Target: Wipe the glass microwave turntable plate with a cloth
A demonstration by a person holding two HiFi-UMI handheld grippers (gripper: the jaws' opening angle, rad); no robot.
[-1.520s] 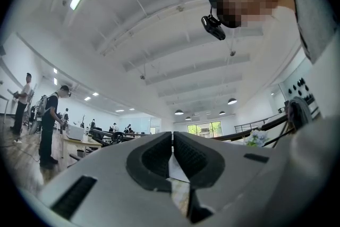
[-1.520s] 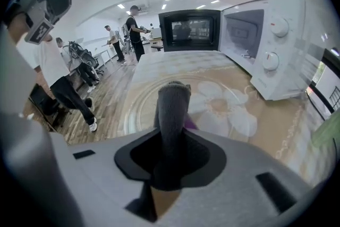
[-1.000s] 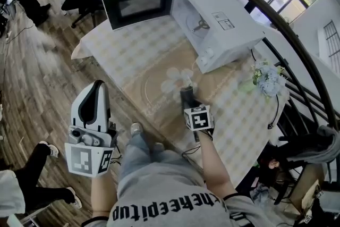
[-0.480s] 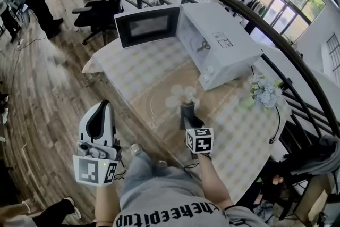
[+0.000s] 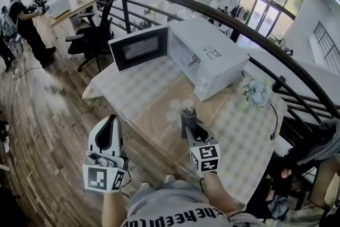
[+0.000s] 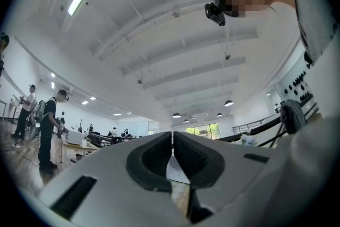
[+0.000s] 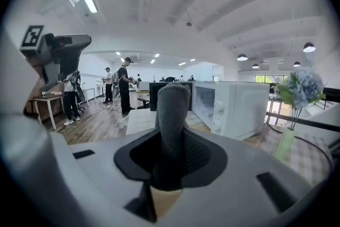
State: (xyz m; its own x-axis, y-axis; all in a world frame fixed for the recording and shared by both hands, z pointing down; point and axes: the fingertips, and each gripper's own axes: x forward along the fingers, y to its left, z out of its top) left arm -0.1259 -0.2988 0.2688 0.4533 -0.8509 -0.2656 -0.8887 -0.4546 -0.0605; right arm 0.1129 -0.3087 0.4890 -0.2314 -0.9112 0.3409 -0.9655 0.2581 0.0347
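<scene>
Table with a pale checked tablecloth (image 5: 133,87) fills the middle of the head view. A white microwave oven with its door swung open (image 5: 212,56) sits at upper centre. The clear glass turntable plate (image 5: 171,107) lies flat at centre, right in front of the right gripper (image 5: 187,117). That one's jaws are clamped on a rolled grey cloth (image 7: 172,109); can't tell if it touches the plate. Left gripper (image 6: 172,138), lower left, has its jaws pressed together on nothing.

Overhead head view, low right gripper view, both on microwave (image 5: 212,56).

Microwave (image 5: 207,56) on table (image 5: 127,85), flowers (image 5: 256,91) to its right
</scene>
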